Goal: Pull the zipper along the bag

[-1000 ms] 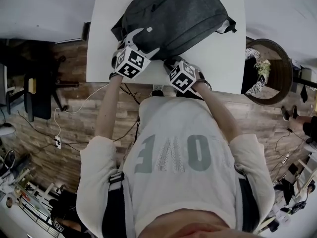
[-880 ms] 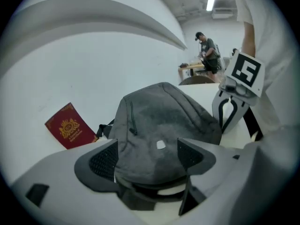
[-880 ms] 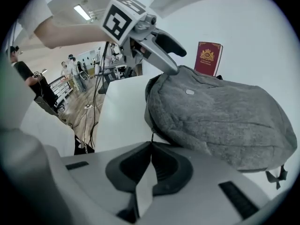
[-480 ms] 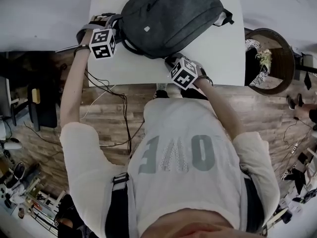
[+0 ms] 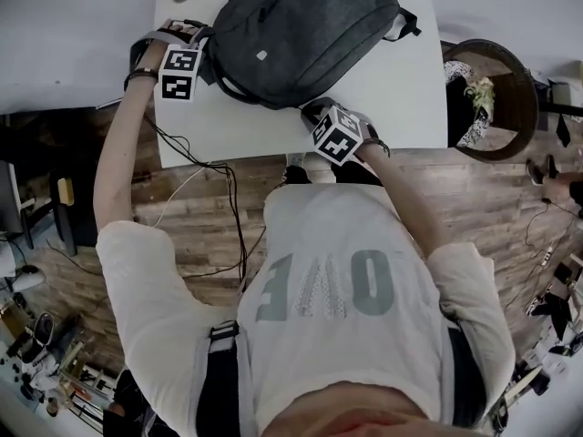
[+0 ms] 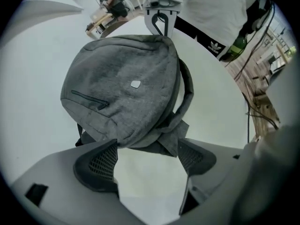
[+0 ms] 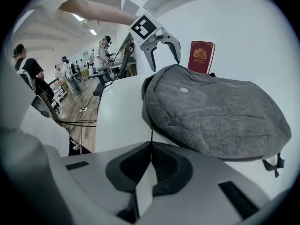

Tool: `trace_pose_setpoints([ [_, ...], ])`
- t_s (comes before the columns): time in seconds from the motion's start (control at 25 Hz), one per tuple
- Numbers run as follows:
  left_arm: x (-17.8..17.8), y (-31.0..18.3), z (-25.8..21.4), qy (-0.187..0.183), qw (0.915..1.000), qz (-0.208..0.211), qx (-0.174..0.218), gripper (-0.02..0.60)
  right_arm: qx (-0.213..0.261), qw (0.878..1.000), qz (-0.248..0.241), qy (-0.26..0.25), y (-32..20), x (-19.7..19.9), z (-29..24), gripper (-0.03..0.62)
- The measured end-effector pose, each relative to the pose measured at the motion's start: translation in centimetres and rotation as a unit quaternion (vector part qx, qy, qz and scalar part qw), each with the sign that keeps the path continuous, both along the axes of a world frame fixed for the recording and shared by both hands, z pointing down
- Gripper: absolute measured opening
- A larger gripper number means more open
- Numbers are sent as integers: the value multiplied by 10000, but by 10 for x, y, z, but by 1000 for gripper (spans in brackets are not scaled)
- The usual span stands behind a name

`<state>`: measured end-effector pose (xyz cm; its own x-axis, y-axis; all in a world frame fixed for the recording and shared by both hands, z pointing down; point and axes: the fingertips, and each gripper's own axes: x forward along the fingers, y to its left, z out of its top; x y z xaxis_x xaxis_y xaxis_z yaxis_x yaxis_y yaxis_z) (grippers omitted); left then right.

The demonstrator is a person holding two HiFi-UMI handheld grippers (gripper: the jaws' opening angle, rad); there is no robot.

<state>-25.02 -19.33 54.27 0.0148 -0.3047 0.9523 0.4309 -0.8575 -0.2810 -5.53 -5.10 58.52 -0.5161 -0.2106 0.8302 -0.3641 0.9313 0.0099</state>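
Left tongs, moved to the bag's end, stand apart; right tongs clamp the zipper pull; we should brace, then pull.

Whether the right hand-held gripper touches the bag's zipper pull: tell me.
Touching. Right gripper view: the right hand-held gripper is shut on the thin zipper pull from the bag.

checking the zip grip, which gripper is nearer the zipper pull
Right. The right gripper is shut on the zipper pull; the left gripper is open at the left end of the bag.
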Motion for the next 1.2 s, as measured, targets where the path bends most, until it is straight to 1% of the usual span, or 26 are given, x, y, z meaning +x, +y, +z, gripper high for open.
trace_pose_setpoints([
  [0.12,16,-3,11,456,9973,-505,-284,382,-52,9999,90,-25,-1,1,0,31],
  [0.2,17,-3,14,556,9945,-760,-457,382,-77,9999,143,-27,-2,4,0,31],
  [0.32,23,3,15,776,9903,-964,-637,382,-49,9997,236,15,-1,15,0,31],
  [0.48,44,26,16,1172,9822,-1143,-924,382,-144,9981,594,35,3,47,1,31],
  [0.56,57,42,17,1277,9808,-1111,-965,382,-163,9964,830,95,3,70,1,31],
  [0.68,81,70,22,1424,9828,-900,-760,382,-168,9918,1249,231,4,109,0,31],
  [0.76,100,86,23,1738,9771,-939,-795,382,-142,9879,1508,331,3,134,0,31],
  [0.84,118,99,21,1999,9703,-955,-971,379,-122,9838,1739,418,3,156,1,31],
  [0.92,133,110,21,2069,9676,-884,-1144,370,-112,9801,1914,514,1,177,3,31],
  [1.0,150,118,20,2117,9656,-816,-1270,345,-21,9777,1987,674,-4,198,4,31],
  [1.08,169,124,18,2297,9599,-832,-1378,304,115,9750,2069,797,-13,217,0,31],
  [1.2,197,136,19,2620,9501,-801,-1495,293,232,9688,2299,902,-27,243,-7,31],
])
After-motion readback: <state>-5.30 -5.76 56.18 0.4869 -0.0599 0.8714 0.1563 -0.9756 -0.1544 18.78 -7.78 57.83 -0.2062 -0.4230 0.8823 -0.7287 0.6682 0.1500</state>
